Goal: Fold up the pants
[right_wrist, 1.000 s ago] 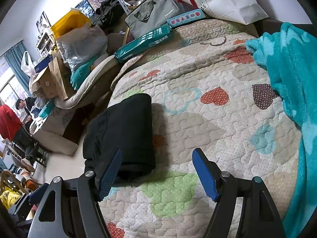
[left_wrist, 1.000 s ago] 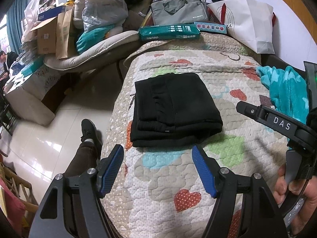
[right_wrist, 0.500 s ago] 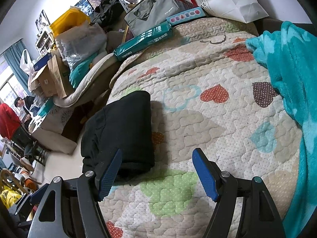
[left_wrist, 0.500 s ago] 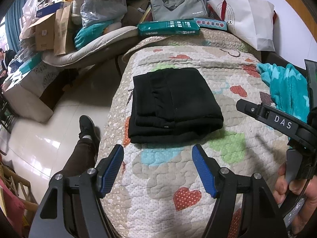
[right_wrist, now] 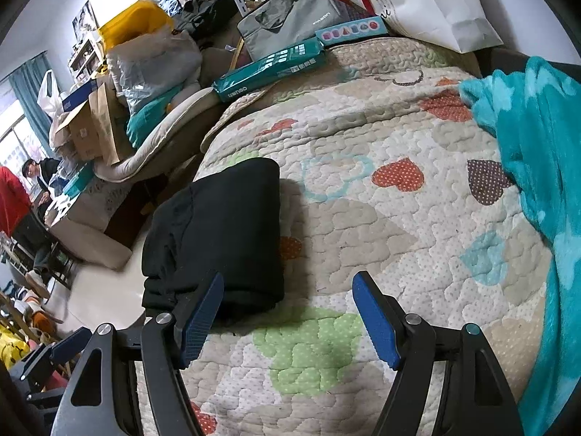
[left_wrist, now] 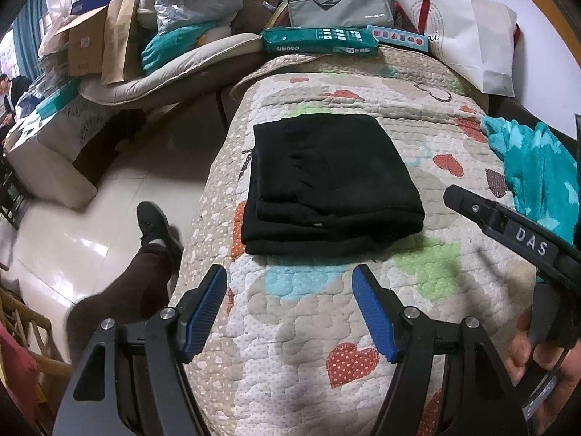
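Note:
The black pants (left_wrist: 328, 185) lie folded into a thick rectangle on the heart-patterned quilt (left_wrist: 308, 327), near its left edge. They also show in the right wrist view (right_wrist: 218, 232). My left gripper (left_wrist: 288, 309) is open and empty, just in front of the pants' near edge and apart from them. My right gripper (right_wrist: 287, 312) is open and empty, to the right of the pants' near corner; its left finger overlaps that corner in the view. The right gripper's body (left_wrist: 508, 225) shows at the right of the left wrist view.
A teal fleece blanket (right_wrist: 537, 181) lies along the quilt's right side. A green box (left_wrist: 319, 40), a grey bag (left_wrist: 337, 3) and a white paper bag (left_wrist: 468, 40) stand at the far end. The person's leg and shoe (left_wrist: 152, 232) stand on the tiled floor left of the bed.
Both grippers have drawn back slightly toward me and stayed open. The folded pants have not moved on the quilt.

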A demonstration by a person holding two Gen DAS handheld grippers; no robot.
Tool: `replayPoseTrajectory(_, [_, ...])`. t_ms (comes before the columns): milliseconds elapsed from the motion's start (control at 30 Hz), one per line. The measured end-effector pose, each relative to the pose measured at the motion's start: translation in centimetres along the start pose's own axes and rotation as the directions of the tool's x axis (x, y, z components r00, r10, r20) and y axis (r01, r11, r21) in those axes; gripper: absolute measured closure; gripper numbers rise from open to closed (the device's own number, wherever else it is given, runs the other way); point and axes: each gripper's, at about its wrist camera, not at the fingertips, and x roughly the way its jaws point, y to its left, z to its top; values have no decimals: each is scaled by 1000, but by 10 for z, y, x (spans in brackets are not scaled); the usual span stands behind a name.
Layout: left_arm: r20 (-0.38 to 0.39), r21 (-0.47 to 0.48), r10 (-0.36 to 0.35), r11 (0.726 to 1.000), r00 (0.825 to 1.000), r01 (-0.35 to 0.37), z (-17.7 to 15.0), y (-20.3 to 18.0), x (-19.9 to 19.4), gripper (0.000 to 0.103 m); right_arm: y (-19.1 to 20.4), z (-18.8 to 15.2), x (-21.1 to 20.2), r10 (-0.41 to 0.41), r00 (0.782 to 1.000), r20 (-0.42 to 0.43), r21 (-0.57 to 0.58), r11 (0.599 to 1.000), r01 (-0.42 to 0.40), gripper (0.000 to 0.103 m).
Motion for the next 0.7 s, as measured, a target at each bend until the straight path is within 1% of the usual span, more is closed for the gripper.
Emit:
replayPoseTrajectory(100, [0, -26, -21, 999, 1000, 21, 8, 6, 1, 32, 1, 2, -2, -11, 1000, 6, -11, 1000, 11, 25])
replayPoseTrajectory(133, [-1, -48, -37, 998, 999, 37, 15, 10, 2, 32, 2, 2, -3, -17, 1000, 9, -15, 1000, 17, 25])
replayPoseTrajectory(200, [-10, -93, -81, 992, 997, 80, 27, 19, 7, 32, 1, 3, -5, -31, 999, 13, -23, 999, 32, 25])
replayPoseTrajectory(233, [-21, -120, -118, 986, 993, 114, 34, 24, 12, 32, 0, 3, -6, -35, 999, 13, -23, 999, 36, 25])
replayPoseTrajectory(300, [-53, -177, -192, 968, 980, 180, 48, 34, 26, 30, -3, 3, -6, -33, 999, 9, -17, 999, 34, 24])
replayPoseTrajectory(367, [-93, -225, -264, 945, 960, 238, 62, 45, 49, 30, -7, 4, -7, -16, 1000, 2, 4, 1000, 16, 24])
replayPoseTrajectory(500, [-157, -236, -311, 933, 937, 271, 81, 54, 94, 30, -14, 14, -3, 47, 999, -19, 85, 995, -46, 23])
replayPoseTrajectory(567, [-168, -253, -334, 924, 927, 287, 87, 60, 111, 30, -11, 23, 4, 70, 997, -38, 85, 994, -67, 22])
replayPoseTrajectory(633, [-180, -287, -371, 906, 911, 312, 94, 67, 129, 30, -5, 33, 14, 83, 995, -58, 65, 995, -79, 22])
replayPoseTrajectory(700, [-191, -304, -392, 895, 900, 326, 99, 72, 141, 30, 1, 45, 27, 95, 993, -69, 58, 994, -91, 21])
